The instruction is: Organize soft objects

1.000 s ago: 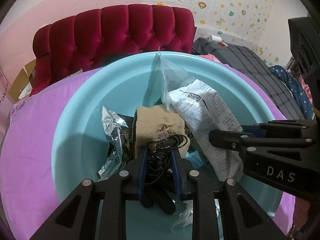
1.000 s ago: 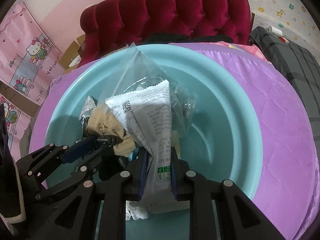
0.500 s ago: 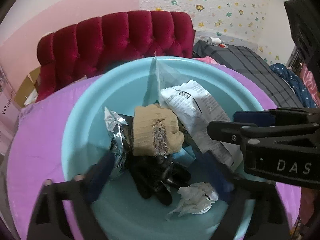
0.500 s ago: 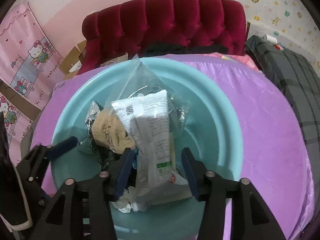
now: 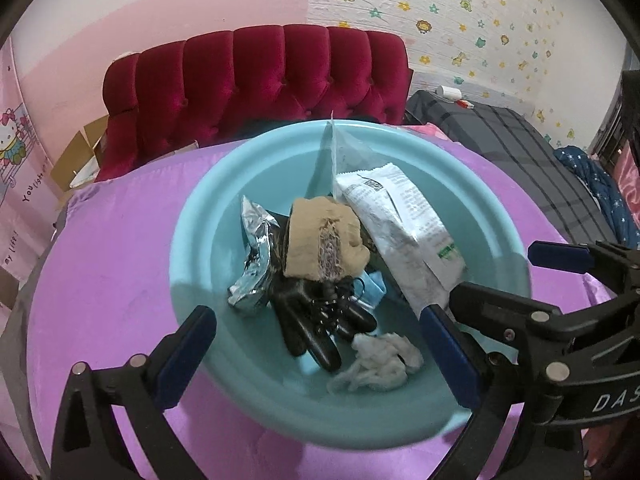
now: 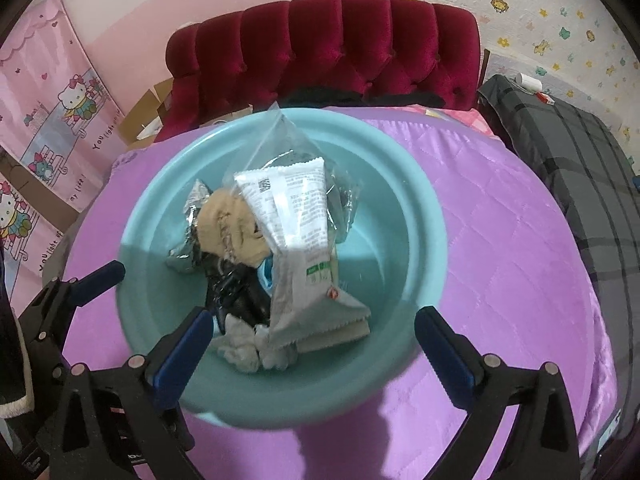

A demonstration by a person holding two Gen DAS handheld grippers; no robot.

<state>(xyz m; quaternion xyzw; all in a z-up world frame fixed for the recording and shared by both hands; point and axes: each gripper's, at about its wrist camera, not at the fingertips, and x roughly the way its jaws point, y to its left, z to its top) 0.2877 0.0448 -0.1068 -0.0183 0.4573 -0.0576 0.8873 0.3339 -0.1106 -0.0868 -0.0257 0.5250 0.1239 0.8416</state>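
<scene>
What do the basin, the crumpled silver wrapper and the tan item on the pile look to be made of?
Basin: smooth turquoise plastic, going by its even moulded rim and soft sheen. Silver wrapper: metallised foil film, crinkled and mirror-bright. Tan item: soft knit fabric, perhaps a folded sock or stocking; matte, with a frayed strip.

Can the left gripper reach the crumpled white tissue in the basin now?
Probably yes. The left gripper, its jaws opening with nothing between them, hangs just above the white tissue, which lies uncovered near the front of the blue basin. Only the black glove lies close beside it.

Pink wall (image 5: 160, 12), red tufted headboard (image 5: 256, 80), purple bedspread (image 6: 500, 280)
</scene>
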